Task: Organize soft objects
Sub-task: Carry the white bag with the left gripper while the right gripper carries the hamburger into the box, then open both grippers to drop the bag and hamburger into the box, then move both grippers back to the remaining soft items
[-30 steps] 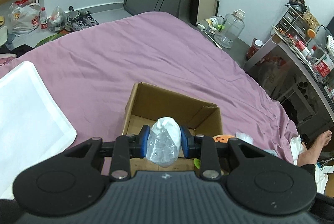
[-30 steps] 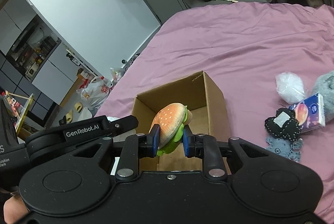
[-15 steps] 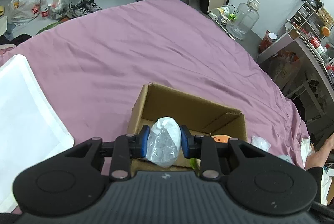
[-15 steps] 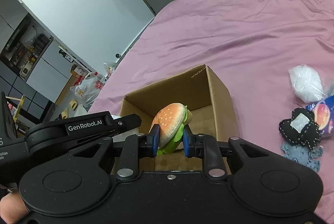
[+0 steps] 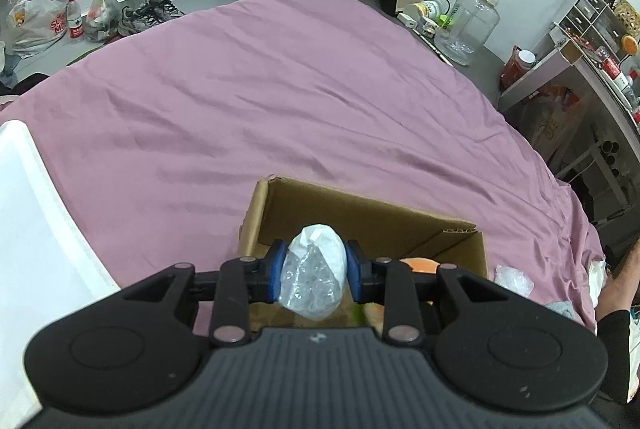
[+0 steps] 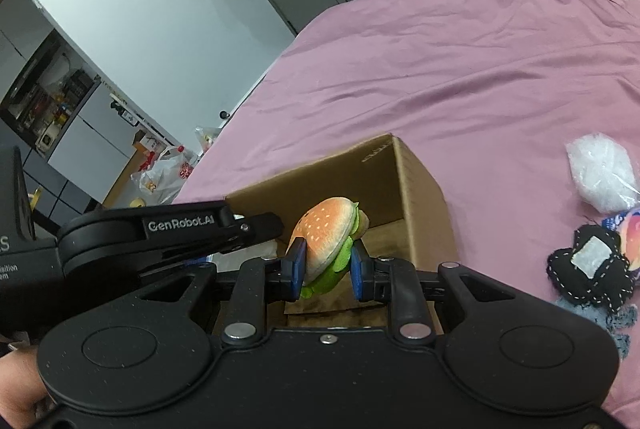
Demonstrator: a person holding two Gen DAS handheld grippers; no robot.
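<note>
An open cardboard box [image 5: 372, 213] [image 6: 424, 197] sits on the purple bedsheet. My left gripper [image 5: 314, 271] is shut on a white plastic-wrapped soft bundle [image 5: 314, 269], held above the box's near left part. My right gripper [image 6: 326, 265] is shut on a plush hamburger [image 6: 328, 241], hanging over the box's inside. The hamburger's orange top [image 5: 418, 264] peeks out behind my left gripper's right finger. The left gripper's black body [image 6: 172, 233] reaches in from the left in the right wrist view.
On the sheet right of the box lie a second white wrapped bundle [image 6: 602, 177], a black stitched plush [image 6: 588, 269], a bluish plush [image 6: 612, 317] and a tissue pack's corner [image 6: 628, 225]. A white bin [image 5: 36, 241] stands left. Bags, shoes and bottles are on the floor.
Both grippers have moved nearer to the box and a little more over it, each keeping its hold. The box and the loose items have not moved on the sheet.
</note>
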